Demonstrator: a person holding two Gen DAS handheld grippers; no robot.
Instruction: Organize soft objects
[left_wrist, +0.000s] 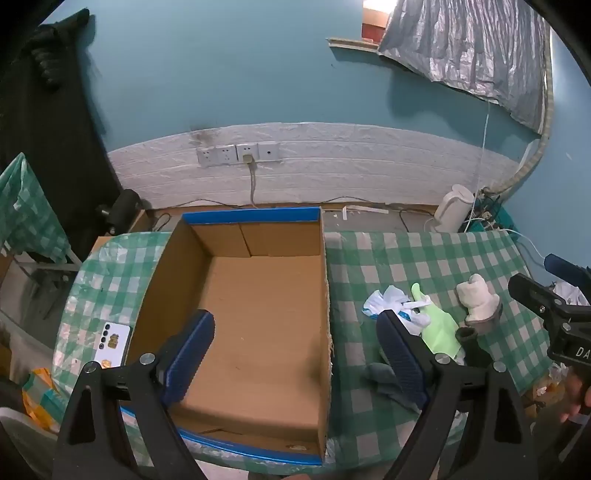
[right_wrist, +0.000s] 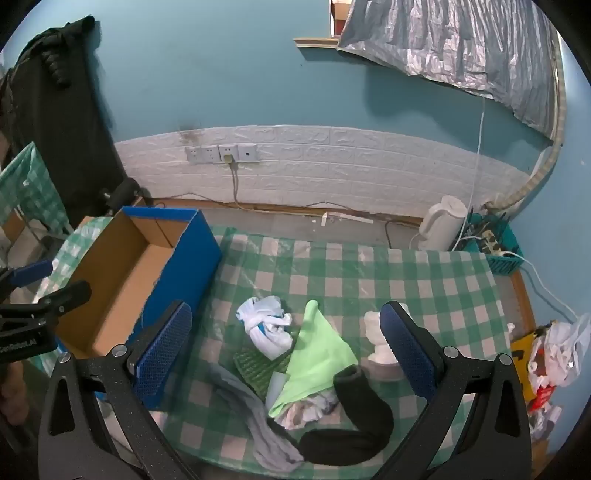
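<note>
Left wrist view: white letters "DA" show on the black body of the right gripper (left_wrist: 554, 314) at the right edge of the frame, the rest cut off; from here I cannot tell how its jaws stand. The left gripper (left_wrist: 295, 354) fills the bottom of the frame, its blue-padded jaws wide apart and holding nothing. Its left pad hangs over the open box (left_wrist: 255, 295) in the centre; the right pad sits over the checked bench (left_wrist: 424, 254), right of the box wall. The box interior is bare cardboard. At right centre lie a white cloth (left_wrist: 388, 299), a green cloth (left_wrist: 437, 328), and a cream plush (left_wrist: 478, 299). A phone (left_wrist: 112, 343) lies on the bench left of the box.

Right wrist view: partial white lettering shows on the left gripper (right_wrist: 37, 295) at the left edge, too cut off to read. The right gripper (right_wrist: 288, 347) stands at the bottom, jaws spread wide, gripping nothing. Between its pads, in the lower centre, the soft things lie in a loose pile: white cloth (right_wrist: 267, 328), green cloth (right_wrist: 321, 354), a ridged green mat (right_wrist: 255, 369), a grey sock (right_wrist: 255, 417), a black sock (right_wrist: 354, 417), and the cream plush (right_wrist: 376, 339) just beside the right pad. The box (right_wrist: 184, 266) stands at left centre, apart from the pile.
</note>
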